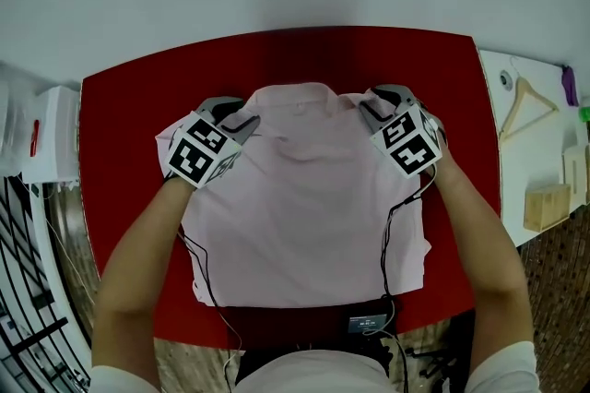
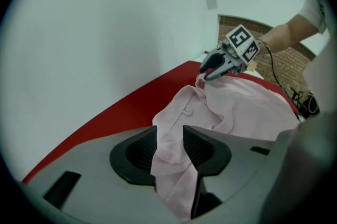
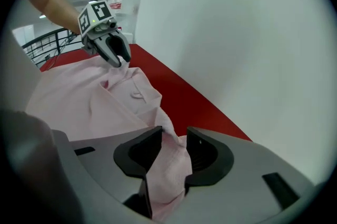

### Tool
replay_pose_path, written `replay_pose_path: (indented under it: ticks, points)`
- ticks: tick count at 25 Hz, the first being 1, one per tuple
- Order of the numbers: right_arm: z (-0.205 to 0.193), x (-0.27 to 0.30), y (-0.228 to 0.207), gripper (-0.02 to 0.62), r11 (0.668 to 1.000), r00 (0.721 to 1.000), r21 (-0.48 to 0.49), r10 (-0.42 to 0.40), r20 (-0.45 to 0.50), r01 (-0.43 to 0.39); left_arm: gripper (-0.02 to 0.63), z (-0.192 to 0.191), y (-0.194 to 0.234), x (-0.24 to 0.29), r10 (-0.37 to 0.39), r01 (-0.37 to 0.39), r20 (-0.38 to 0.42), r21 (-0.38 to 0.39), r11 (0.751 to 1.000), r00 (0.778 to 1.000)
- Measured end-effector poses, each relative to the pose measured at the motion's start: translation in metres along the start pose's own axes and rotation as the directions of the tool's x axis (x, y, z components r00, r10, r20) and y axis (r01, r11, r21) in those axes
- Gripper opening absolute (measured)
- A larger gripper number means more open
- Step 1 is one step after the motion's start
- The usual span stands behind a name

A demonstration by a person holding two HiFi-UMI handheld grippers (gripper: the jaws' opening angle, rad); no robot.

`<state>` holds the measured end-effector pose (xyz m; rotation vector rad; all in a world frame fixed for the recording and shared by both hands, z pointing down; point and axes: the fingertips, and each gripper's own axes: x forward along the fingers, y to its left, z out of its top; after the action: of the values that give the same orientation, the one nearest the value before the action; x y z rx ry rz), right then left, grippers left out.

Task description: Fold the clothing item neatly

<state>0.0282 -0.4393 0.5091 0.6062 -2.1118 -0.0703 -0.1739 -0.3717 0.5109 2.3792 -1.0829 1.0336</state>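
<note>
The pale pink collared fabric shirt (image 1: 309, 216) lies spread on the red tabletop (image 1: 120, 133), collar at the far edge, shoulders lifted and rumpled. The left gripper (image 1: 243, 123) and right gripper (image 1: 367, 111) angle forward and down, one at each shoulder — each pinching a fold of shirt between its jaws.

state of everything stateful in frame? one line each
pink shirt: unfolded, spread on the red table, both shoulder corners pinched.
left gripper: shut on one shoulder corner of the shirt.
right gripper: shut on the other shoulder corner.
wooden hanger: lying flat off to the side, nothing on it.
</note>
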Motion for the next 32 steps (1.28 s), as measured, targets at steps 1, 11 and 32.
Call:
replay_pose_path:
  ticks: [1, 11, 32]
  points:
    - [-0.001, 0.004, -0.005, 0.138, 1.0, 1.0, -0.006, -0.015, -0.009, 0.015, 0.138, -0.001, 0.004, -0.001, 0.013, -0.013, 0.002, -0.006, 1.0, 1.0]
    - [-0.015, -0.016, -0.036, 0.17, 0.991, 0.995, 0.097, -0.097, 0.013, 0.096, 0.147, -0.021, 0.037, -0.041, 0.091, -0.09, 0.032, -0.046, 0.995, 0.995]
    - [-0.009, -0.003, 0.081, 0.169, 0.992, 0.992, -0.017, 0.122, 0.018, -0.122, 0.037, 0.01, -0.042, 0.007, -0.045, 0.11, -0.12, 0.613, 0.782, 0.992]
